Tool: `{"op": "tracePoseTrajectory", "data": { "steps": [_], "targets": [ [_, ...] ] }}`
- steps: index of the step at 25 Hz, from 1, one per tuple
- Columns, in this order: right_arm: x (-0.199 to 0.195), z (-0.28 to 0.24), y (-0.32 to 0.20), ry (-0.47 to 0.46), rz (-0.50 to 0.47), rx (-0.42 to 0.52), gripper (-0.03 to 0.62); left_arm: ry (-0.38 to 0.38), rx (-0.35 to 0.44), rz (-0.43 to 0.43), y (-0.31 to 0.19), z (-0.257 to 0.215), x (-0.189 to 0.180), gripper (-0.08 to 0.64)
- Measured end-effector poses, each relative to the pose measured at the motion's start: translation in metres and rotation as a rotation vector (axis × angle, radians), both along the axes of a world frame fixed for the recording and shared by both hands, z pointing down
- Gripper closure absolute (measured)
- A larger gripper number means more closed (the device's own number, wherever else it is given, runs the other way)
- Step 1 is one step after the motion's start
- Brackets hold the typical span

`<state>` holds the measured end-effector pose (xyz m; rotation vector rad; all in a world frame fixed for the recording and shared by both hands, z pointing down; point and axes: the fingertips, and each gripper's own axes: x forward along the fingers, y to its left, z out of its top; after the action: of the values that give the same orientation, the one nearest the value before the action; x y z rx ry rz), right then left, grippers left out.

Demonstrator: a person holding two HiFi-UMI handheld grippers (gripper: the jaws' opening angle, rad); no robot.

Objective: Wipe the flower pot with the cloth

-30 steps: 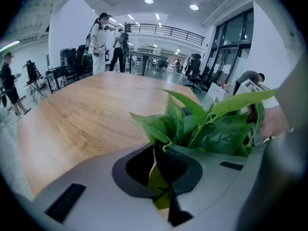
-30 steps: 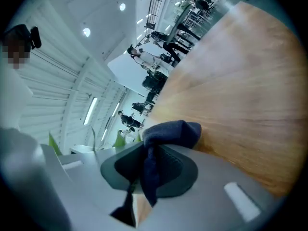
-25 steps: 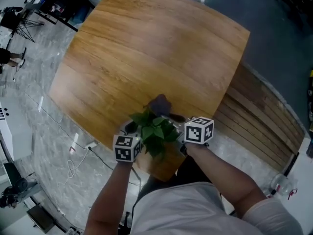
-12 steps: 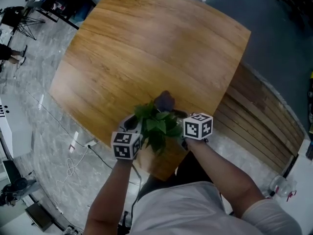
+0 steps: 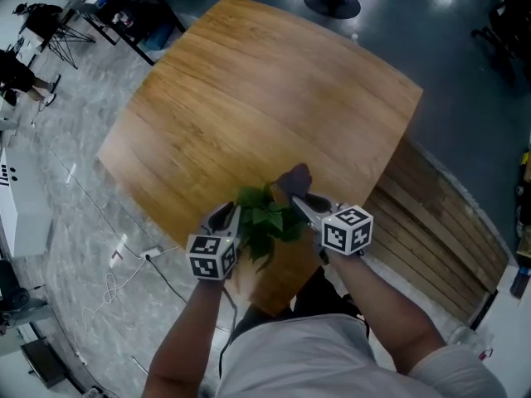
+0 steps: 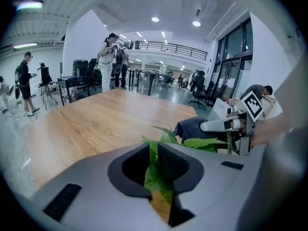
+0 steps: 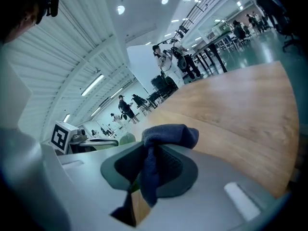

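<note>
Cloth [image 7: 167, 134] within right tool [image 7: 150, 154]

A wooden desk [image 5: 249, 98] stands on grey marbled floor [image 5: 75, 214] in a bright hall, ceiling lights [image 6: 155, 19] glowing beside tall windows [image 6: 234, 52].

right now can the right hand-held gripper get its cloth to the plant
Probably yes: the right hand-held gripper, shut on the cloth, sits beside the plant, nothing between them.

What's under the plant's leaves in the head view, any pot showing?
No pot is visible: the leaves cover it from above. Only the wooden table shows around them.
</note>
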<state>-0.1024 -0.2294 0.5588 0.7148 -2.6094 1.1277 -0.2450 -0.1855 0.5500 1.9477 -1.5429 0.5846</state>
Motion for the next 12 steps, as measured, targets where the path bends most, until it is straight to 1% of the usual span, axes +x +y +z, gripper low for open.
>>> {"op": "tracePoseTrajectory", "data": {
  "steps": [4,7,12],
  "targets": [
    [0.003,-0.04,0.001,0.02,-0.035,0.114,0.526,0.014,0.074,-0.042,0.004,-0.034,-0.005,0.517],
    [0.005,-0.082,0.002,0.021,-0.077,0.223,0.526,0.051,0.158,-0.119,0.006,-0.074,-0.007,0.517],
    [0.02,-0.159,0.039,-0.017,-0.124,0.328,0.526,0.072,0.284,-0.214,0.045,-0.153,0.002,0.517]
  ]
}}
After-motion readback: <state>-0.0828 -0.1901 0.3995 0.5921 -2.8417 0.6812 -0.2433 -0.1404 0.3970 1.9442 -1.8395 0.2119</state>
